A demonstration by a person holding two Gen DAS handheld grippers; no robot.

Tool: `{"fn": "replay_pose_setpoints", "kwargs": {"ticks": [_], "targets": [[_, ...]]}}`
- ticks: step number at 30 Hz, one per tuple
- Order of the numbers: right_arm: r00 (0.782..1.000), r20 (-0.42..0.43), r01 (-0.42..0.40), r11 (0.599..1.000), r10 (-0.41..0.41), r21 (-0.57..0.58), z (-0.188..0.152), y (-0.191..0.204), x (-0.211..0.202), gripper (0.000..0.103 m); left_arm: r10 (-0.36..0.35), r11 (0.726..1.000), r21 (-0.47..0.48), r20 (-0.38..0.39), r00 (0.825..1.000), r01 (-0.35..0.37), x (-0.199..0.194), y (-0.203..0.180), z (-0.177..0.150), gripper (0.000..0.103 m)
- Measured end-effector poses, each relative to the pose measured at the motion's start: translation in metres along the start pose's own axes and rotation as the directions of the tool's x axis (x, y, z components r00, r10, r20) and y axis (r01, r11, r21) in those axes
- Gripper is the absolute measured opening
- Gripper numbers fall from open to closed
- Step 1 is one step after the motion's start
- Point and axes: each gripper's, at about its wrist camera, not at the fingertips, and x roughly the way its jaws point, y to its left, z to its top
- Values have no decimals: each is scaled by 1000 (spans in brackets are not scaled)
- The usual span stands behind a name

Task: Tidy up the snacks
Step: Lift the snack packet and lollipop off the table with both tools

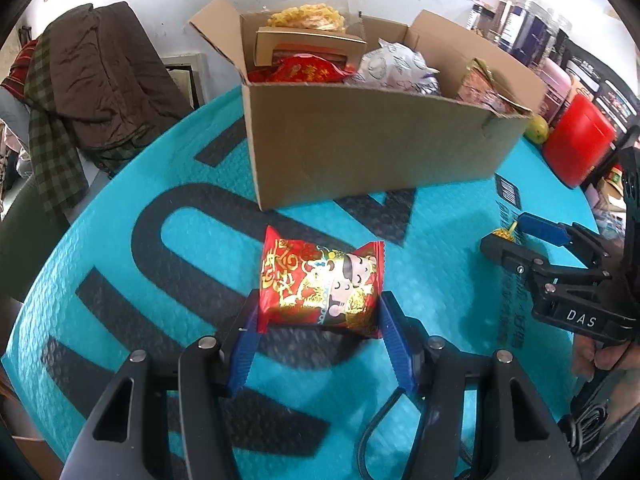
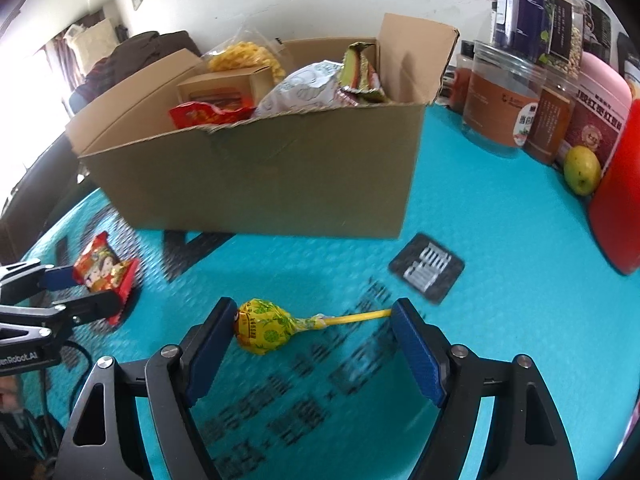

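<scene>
Left wrist view showed the left gripper [image 1: 320, 316] closed on a red snack packet [image 1: 320, 282], its blue pads pressed against the packet's two short sides, with the packet raised slightly off the turquoise table mat [image 1: 432, 264] and its shadow cast beneath it. The cardboard box [image 1: 372, 144] was seen just beyond, already crowded with a yellow crisp bag, a small carton, a red pouch and a silvery bag. In the right wrist view the right gripper [image 2: 312, 320] was set around a yellow lollipop [image 2: 264, 326] lying on the mat, the wrapped head touching the left pad and the stick tip reaching the right pad; whether it was truly clamped or only bracketed could not be told, since it seemed held end to end rather than across its width. That lengthwise hold was judged the main risk: the stick could be bent, or the lollipop could be pivoted and dropped once lifted. The puffy packet might be squeezed out of the pads, being slick foil gripped near its lower edge. Both loads would have to be carried over the box's near wall, which might be clipped, and the heaped contents might leave little room, so a snack could be left perched on top and slide out. The two grippers, being near each other, might also be knocked together.
</scene>
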Motion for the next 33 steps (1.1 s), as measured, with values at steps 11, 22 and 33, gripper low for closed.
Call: {"fn": "replay_pose_setpoints", "kwargs": {"ticks": [11,22,33], "targets": [[999,-27,-17,1000,18,20,-40,9,-31,80,-58,997,40,-30,998,59,-21,-19,-32,56],[999,-43,-17,1000,17,-2,-69,15,-49,80,-72,994,77,-60,996,76,-29,-34,-59,56],[999,-34,35,997,-38,-70,-66,23,-39,87,-62,995,78,-38,997,65,-28,-35,-62,56]]}}
